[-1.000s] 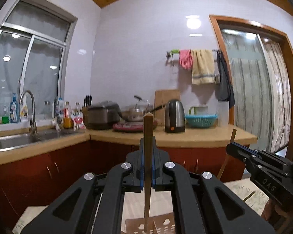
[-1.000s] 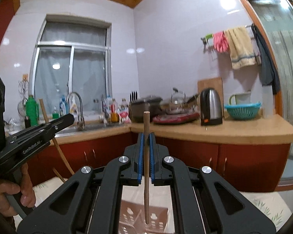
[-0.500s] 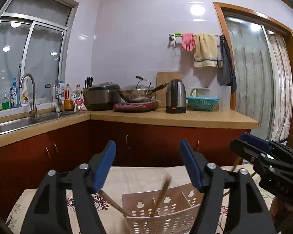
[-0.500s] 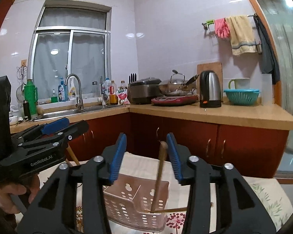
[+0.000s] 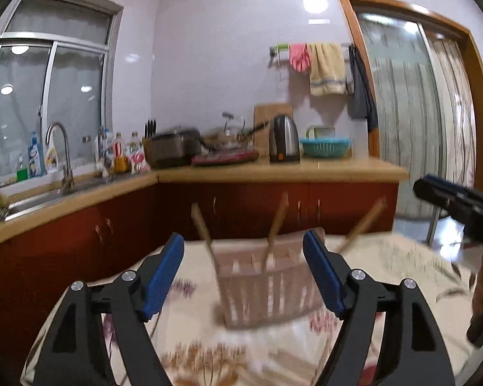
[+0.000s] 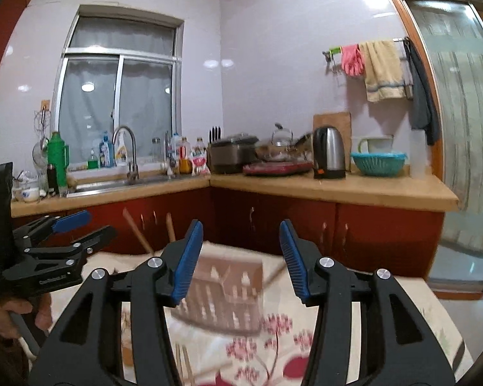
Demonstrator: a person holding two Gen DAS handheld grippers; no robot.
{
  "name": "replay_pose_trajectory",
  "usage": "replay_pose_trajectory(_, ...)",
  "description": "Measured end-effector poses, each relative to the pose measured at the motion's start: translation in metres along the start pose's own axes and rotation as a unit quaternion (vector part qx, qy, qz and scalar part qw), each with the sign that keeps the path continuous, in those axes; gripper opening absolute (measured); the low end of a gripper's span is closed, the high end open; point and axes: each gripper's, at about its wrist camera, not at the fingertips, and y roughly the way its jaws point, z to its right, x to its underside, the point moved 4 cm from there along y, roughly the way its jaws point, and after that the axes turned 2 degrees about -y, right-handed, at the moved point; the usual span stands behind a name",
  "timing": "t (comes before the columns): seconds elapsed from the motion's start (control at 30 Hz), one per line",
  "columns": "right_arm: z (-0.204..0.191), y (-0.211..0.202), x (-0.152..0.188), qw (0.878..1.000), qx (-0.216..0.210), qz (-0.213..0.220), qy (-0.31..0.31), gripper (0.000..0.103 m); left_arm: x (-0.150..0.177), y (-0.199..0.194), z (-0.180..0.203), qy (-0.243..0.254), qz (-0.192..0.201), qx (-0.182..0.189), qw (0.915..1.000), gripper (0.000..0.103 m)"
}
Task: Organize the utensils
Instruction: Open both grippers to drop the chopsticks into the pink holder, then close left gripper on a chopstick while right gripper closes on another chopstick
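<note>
My left gripper [image 5: 243,259] is opening, jaws wide, nothing clamped between the blue pads. My right gripper [image 6: 241,254] stands about half open, also empty. Past both sits the utensil basket [image 5: 267,284] on the flowered tablecloth [image 5: 380,267], with wooden chopsticks [image 5: 275,222] leaning out of it. Motion blur smears the basket, so I cannot tell which compartment holds which chopstick.
</note>
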Motion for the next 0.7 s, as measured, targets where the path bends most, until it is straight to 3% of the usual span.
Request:
replay_pose_trajectory(0.37,-0.005,-0.042,0.128,0.992,-0.001,-0.122,0.012,0.047,0.126,-0.037,0.008,0.006,-0.127,-0.006,0.9919,0.071)
replay_pose_trajectory(0.57,-0.013,-0.049,0.169,0.987,-0.006,-0.163,0.011,0.045,0.171,-0.034,0.010,0.001,-0.184,0.002,0.9829,0.065)
replay_pose_trajectory(0.7,-0.010,-0.049,0.178,0.985,-0.008,-0.174,0.013,0.045,0.185,-0.031,0.016,0.006,-0.206,0.010,0.9785,0.060)
